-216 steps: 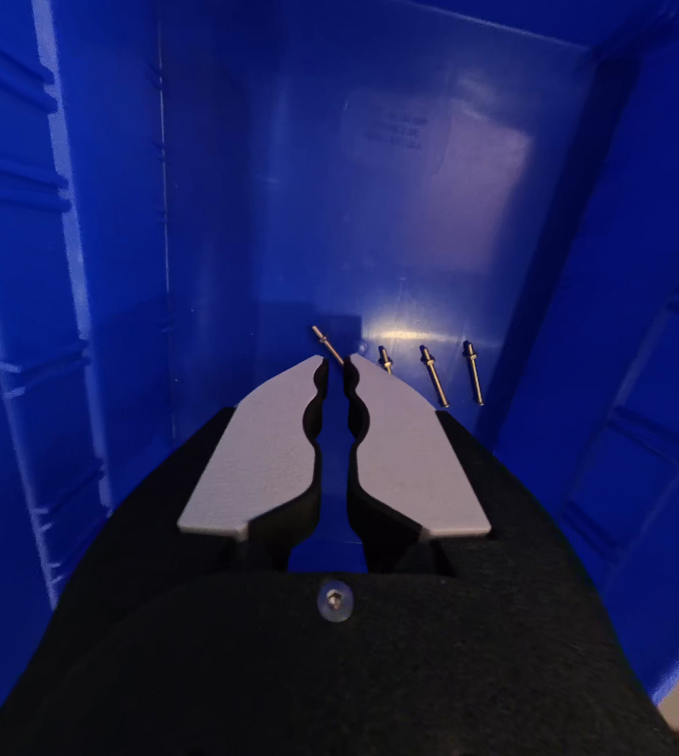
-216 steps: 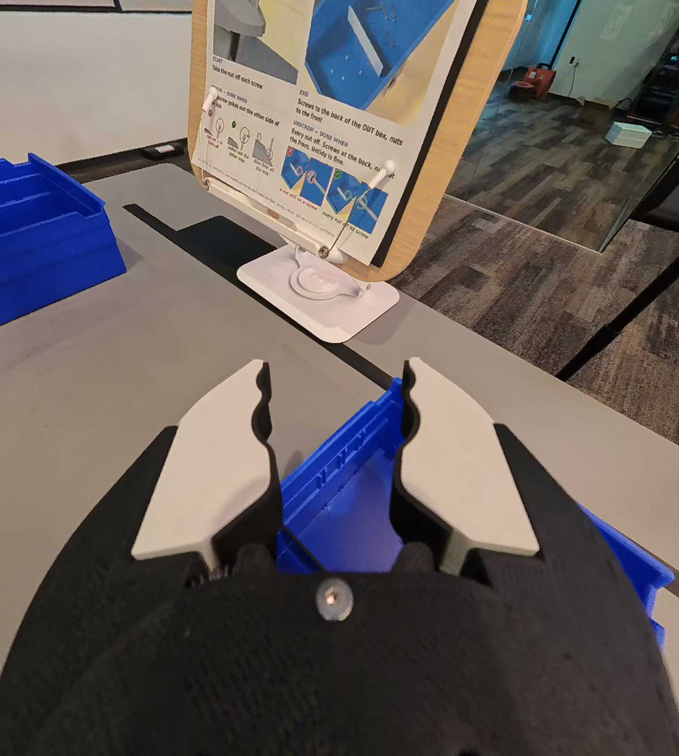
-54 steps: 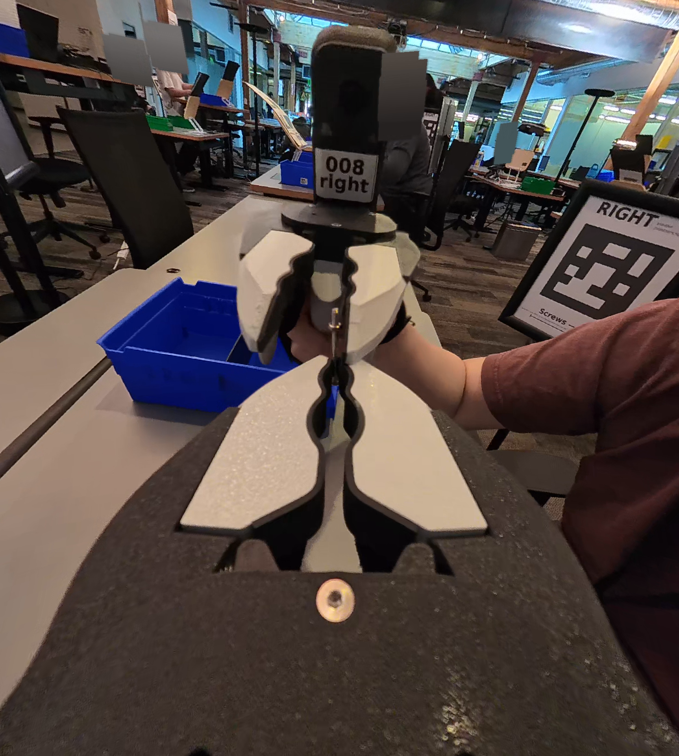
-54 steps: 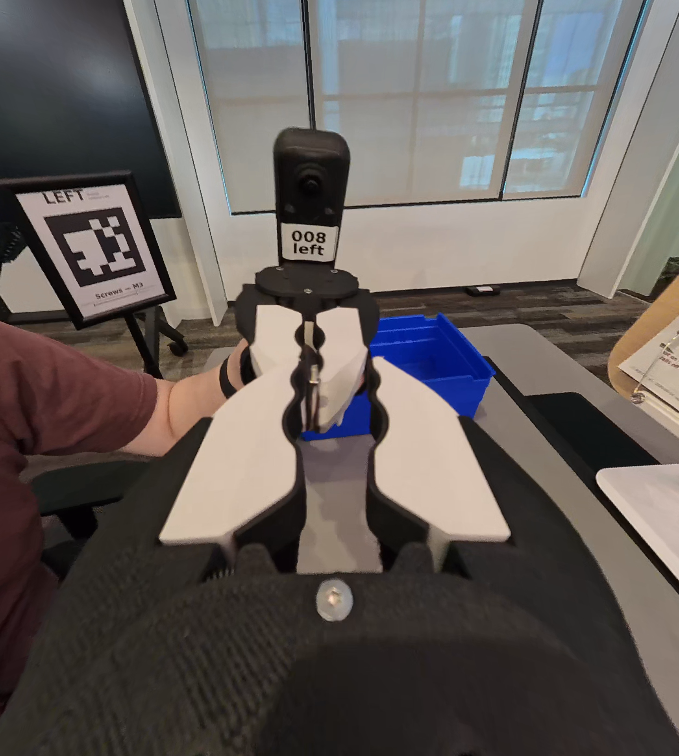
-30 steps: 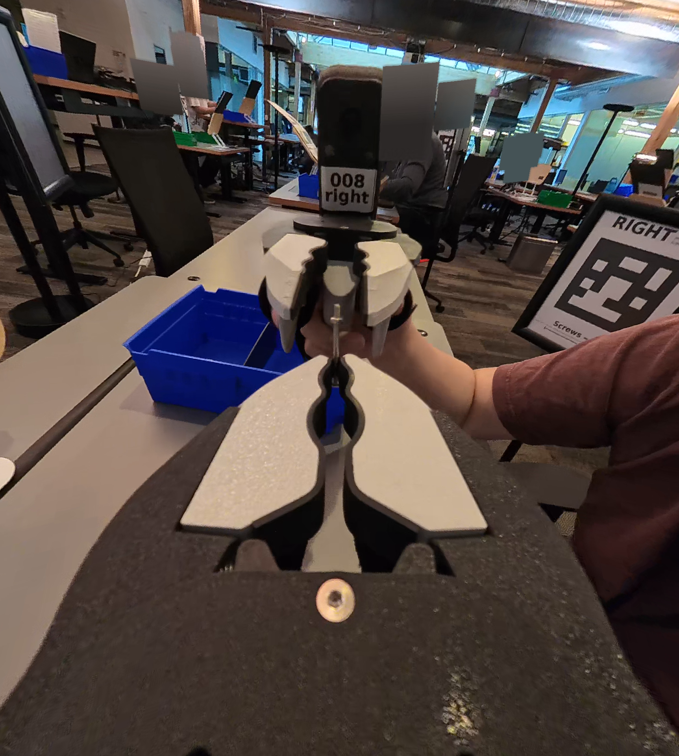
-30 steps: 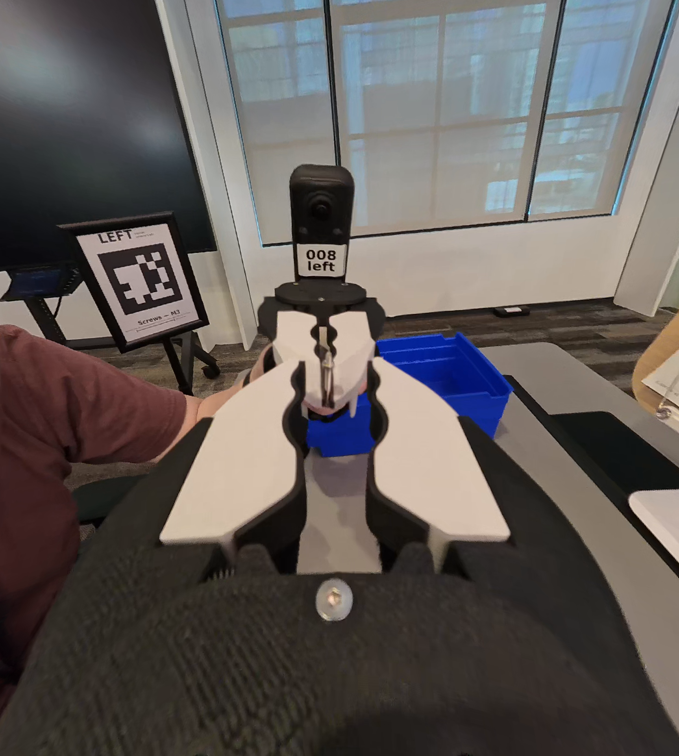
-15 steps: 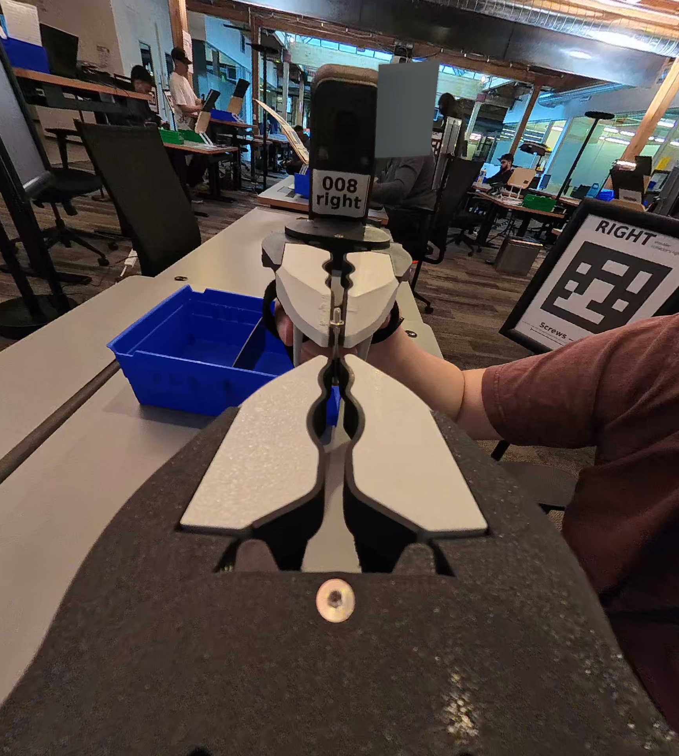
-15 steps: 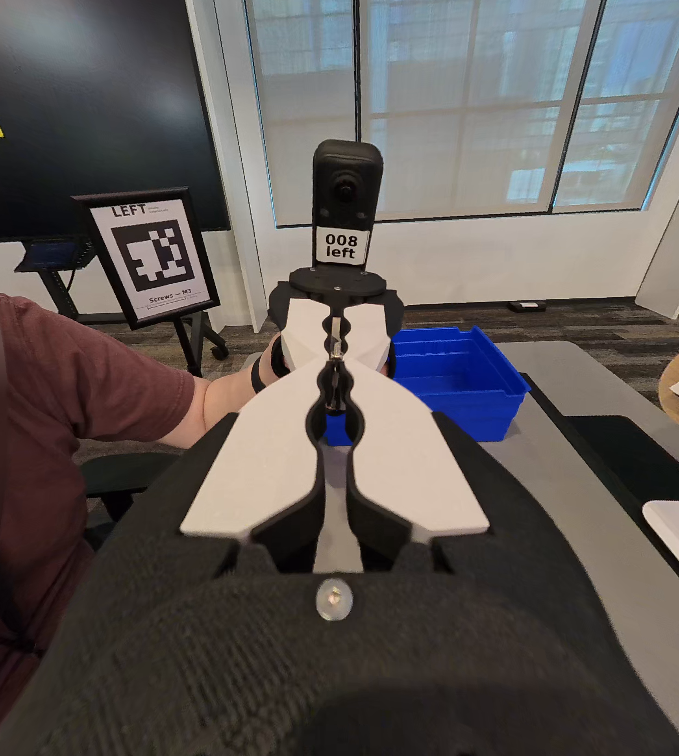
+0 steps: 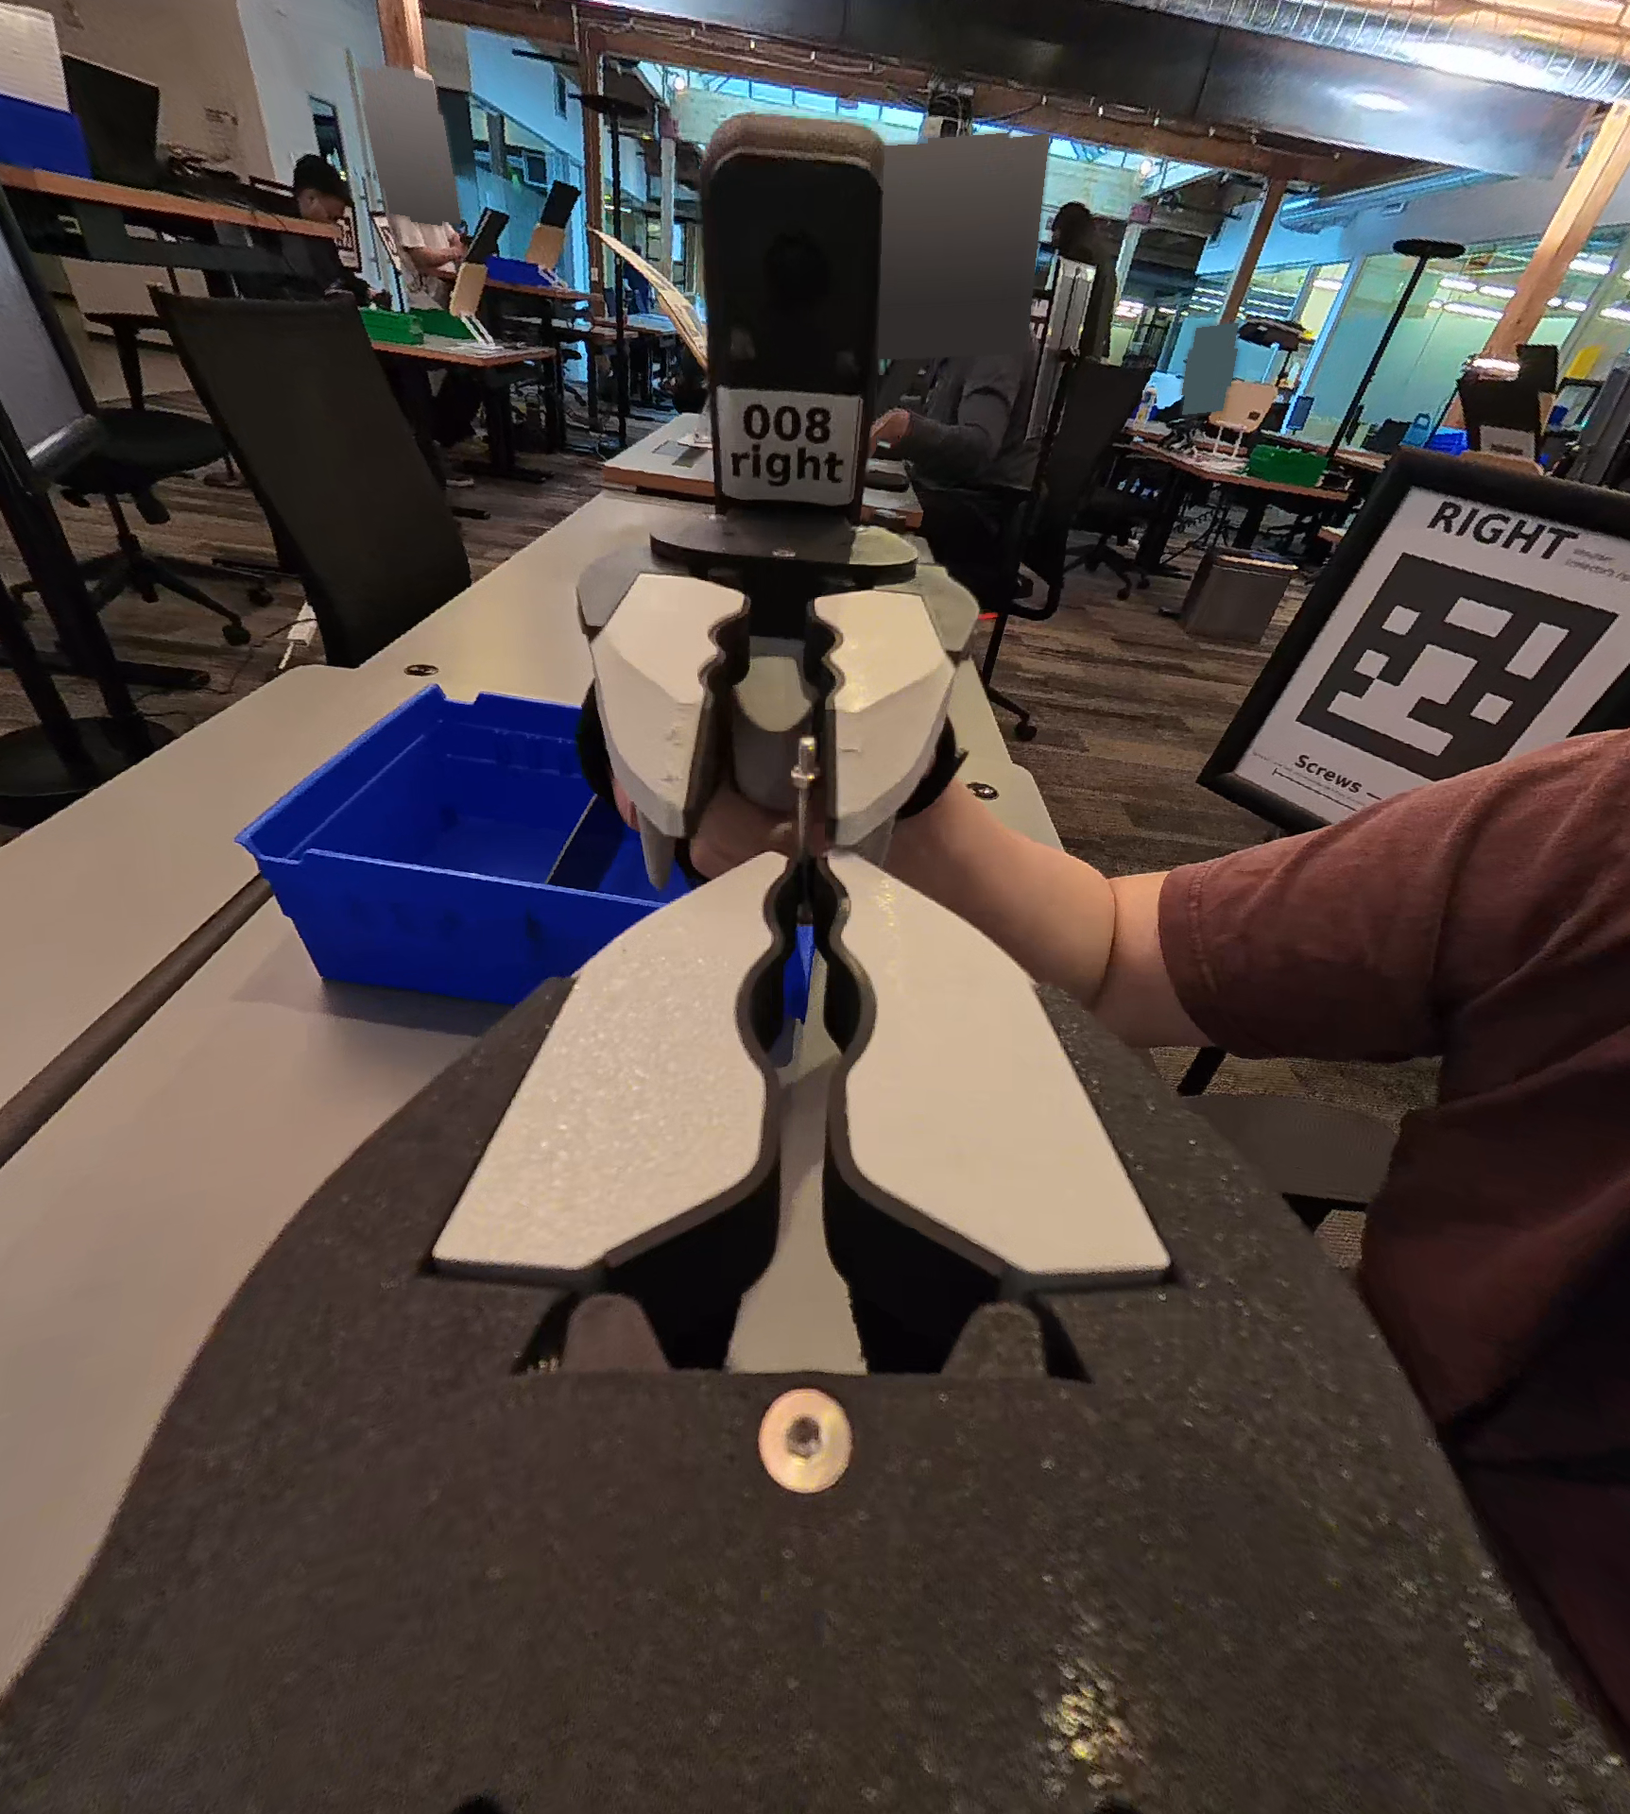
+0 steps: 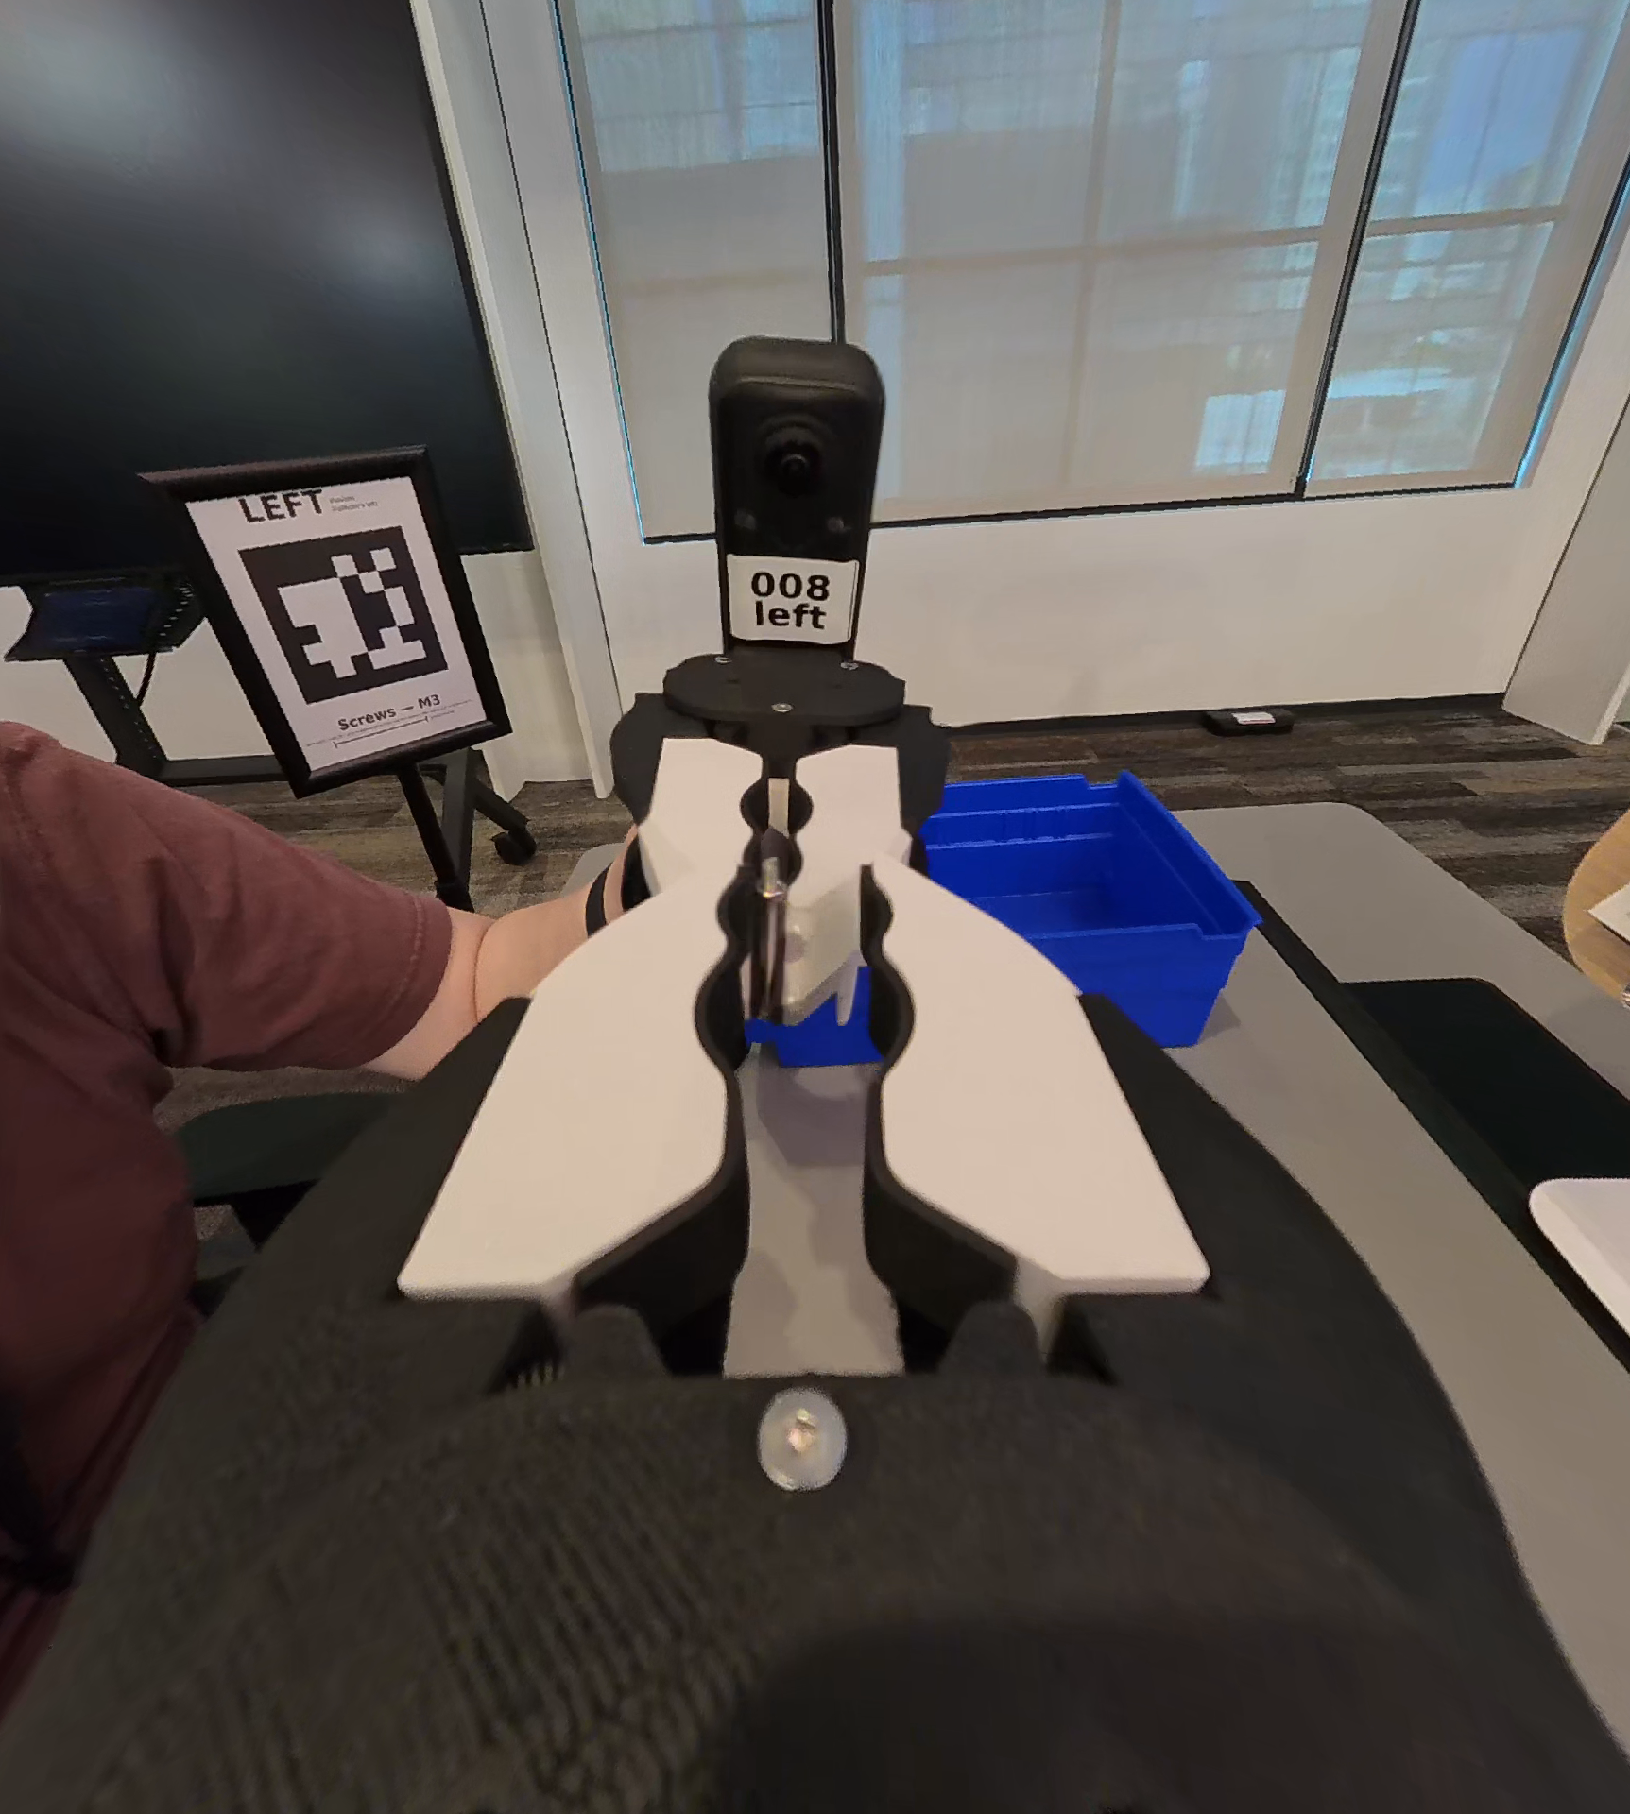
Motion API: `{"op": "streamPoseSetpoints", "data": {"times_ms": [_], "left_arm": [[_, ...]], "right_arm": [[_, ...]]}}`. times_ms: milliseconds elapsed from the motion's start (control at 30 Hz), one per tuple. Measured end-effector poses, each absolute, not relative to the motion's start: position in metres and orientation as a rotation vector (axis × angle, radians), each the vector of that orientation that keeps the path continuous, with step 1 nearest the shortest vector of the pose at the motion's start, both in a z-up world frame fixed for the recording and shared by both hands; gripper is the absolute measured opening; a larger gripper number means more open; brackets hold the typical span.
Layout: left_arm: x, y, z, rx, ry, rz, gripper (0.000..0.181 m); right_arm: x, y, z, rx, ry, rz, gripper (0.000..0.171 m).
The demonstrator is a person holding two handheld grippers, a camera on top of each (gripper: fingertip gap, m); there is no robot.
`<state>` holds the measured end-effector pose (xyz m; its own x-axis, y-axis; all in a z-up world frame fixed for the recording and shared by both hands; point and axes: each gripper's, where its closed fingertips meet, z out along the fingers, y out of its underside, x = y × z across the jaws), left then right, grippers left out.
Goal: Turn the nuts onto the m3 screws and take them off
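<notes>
Here the left tongs (image 9: 803, 864) pinch the lower end of a thin screw (image 9: 804, 797), which stands upright from their tips. The right tongs (image 10: 796, 888) face them with jaws parted; the screw's head sits in that gap, against one finger (image 9: 889, 746). Both are held above the grey counter (image 9: 84, 1129). A blue bin (image 9: 457, 844) sits behind each pair.

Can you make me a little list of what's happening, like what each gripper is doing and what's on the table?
left gripper: shut on the thin silver metal screw
right gripper: open, fingers either side of the screw tip
small nut near screw tip: hard to tell if gripped
table: grey tabletop, with a blue plastic bin
</notes>
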<state>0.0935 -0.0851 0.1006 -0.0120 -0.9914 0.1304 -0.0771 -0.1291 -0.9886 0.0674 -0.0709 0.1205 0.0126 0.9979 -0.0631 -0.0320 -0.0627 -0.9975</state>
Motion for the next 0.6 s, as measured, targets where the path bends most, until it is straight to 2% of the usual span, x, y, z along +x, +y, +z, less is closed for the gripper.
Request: {"op": "streamPoseSetpoints", "data": {"times_ms": [600], "left_arm": [[0.094, -0.092, 0.105, -1.322, 1.221, -1.340, 0.002]], "right_arm": [[0.074, -0.077, 0.124, -1.201, -1.176, 1.349, 0.021]]}}
